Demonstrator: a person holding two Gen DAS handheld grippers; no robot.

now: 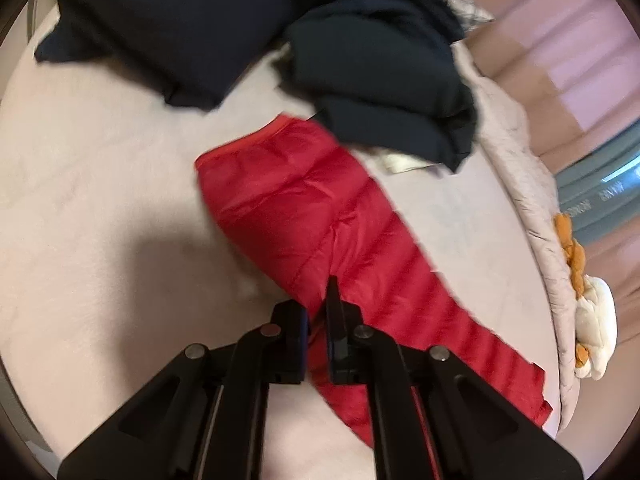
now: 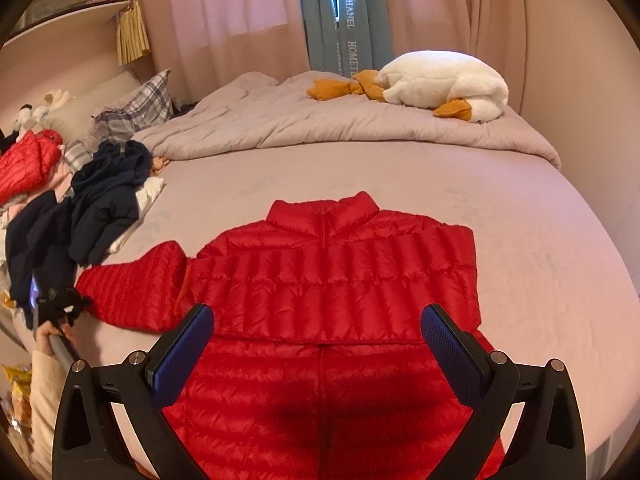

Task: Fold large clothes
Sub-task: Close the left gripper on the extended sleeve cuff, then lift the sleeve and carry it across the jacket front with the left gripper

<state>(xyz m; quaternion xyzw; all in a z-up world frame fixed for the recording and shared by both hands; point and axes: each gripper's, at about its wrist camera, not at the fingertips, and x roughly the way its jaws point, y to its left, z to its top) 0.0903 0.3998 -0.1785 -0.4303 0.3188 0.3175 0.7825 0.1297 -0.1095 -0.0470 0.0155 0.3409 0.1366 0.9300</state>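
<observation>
A red quilted down jacket lies flat on the bed, collar away from me. Its right sleeve is folded over the body; its left sleeve sticks out to the left. My right gripper is open and empty, hovering over the jacket's lower middle. In the left wrist view my left gripper is nearly shut, with red fabric of the jacket's sleeve between its fingers. The left gripper also shows in the right wrist view at the sleeve's end.
Dark navy clothes are piled beside the sleeve. Another red jacket lies at the far left. A bunched grey duvet with a white plush goose fills the bed's far side. Curtains hang behind.
</observation>
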